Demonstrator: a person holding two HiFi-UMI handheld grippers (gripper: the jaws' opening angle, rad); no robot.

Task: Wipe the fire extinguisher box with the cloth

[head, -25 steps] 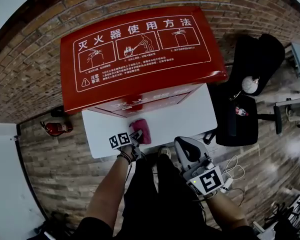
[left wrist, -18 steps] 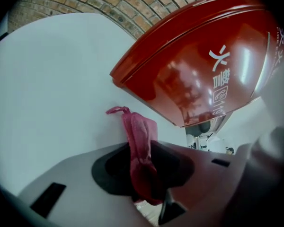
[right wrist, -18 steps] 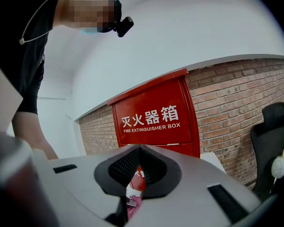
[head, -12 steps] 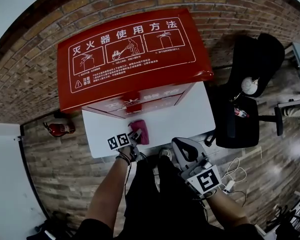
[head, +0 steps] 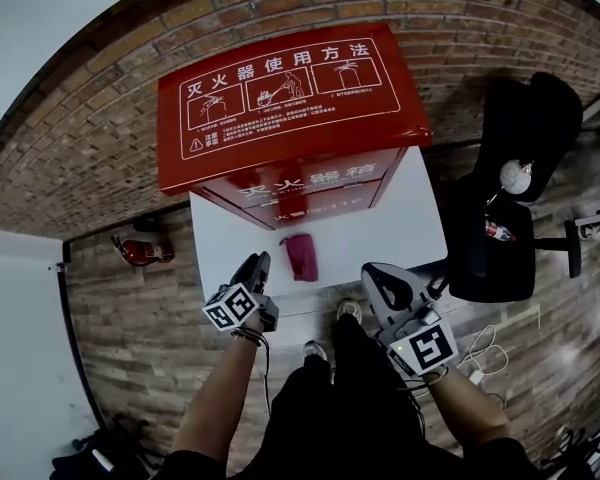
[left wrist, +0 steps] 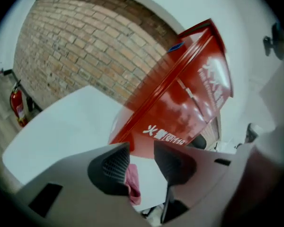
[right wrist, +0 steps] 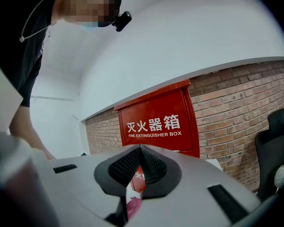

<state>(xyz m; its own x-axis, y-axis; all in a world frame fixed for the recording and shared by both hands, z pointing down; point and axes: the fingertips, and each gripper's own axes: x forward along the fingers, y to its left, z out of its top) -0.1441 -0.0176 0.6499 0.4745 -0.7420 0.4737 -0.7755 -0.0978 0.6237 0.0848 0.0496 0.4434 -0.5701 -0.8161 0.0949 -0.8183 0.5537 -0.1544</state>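
The pink cloth [head: 301, 256] lies crumpled on the white table [head: 400, 230], between its near edge and the front of the red fire extinguisher box [head: 290, 108], which stands at the far edge. The left gripper [head: 252, 265] hovers at the near edge. Its jaws have just been opening and stand spread with nothing between them. The right gripper [head: 372, 272] is pressed together, empty too. No wiping is under way. Whether the box is finished I cannot tell — any more wiping means regrasping the cloth.

The white table [head: 405, 233] carries the red fire extinguisher box [head: 290, 108]; the pink cloth [head: 301, 256] lies just before it.
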